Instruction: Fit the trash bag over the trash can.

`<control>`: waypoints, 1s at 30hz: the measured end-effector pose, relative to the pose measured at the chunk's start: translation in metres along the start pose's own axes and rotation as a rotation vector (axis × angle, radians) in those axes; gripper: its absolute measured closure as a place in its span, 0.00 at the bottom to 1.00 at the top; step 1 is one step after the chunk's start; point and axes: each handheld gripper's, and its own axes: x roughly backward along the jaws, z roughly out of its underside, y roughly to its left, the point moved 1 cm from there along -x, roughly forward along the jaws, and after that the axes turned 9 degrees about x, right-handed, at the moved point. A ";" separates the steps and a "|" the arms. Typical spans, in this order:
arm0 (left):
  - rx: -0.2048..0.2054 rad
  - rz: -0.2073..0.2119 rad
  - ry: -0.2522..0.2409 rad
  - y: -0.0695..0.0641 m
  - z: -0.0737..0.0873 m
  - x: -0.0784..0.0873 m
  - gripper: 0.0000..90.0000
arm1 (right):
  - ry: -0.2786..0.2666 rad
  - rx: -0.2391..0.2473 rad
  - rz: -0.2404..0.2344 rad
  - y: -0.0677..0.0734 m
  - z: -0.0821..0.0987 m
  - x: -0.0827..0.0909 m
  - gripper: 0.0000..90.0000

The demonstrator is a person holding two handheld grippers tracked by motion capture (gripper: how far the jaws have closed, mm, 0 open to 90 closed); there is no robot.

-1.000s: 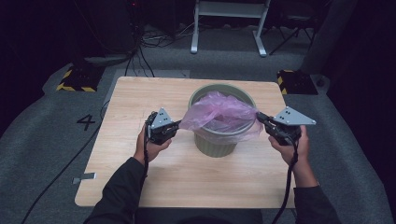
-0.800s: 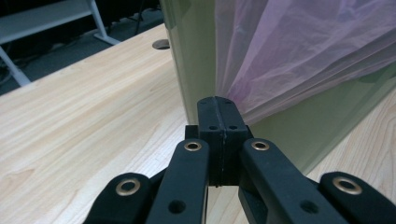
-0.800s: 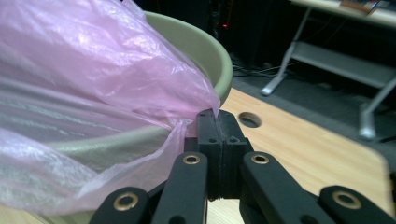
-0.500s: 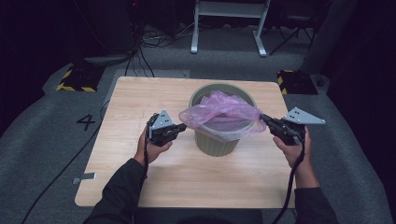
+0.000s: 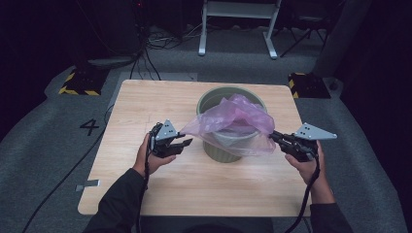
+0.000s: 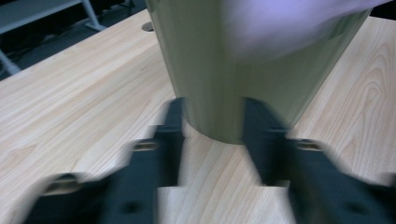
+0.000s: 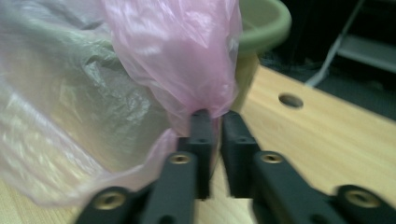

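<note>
1. High view: pink bag (image 5: 233,124) is draped over the green bin (image 5: 232,127) mid-worktop (image 5: 145,194); the left gripper (image 5: 187,141) has just opened, letting go.
2. Left gripper view: its jaws stand apart, empty, facing the bin (image 6: 233,65).
3. Right gripper view: right gripper (image 7: 215,122), its jaws just easing yet pinching the bag (image 7: 177,60); best to tug the film evenly below the rim.

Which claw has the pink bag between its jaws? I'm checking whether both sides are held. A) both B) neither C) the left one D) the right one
D: in the right gripper view the right claw has the pink bag between its jaws; the left claw stands open, nothing between its jaws.
</note>
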 end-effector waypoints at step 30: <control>-0.018 0.029 -0.160 -0.024 -0.061 0.033 0.28 | -0.162 0.222 -0.055 0.051 -0.093 0.053 0.22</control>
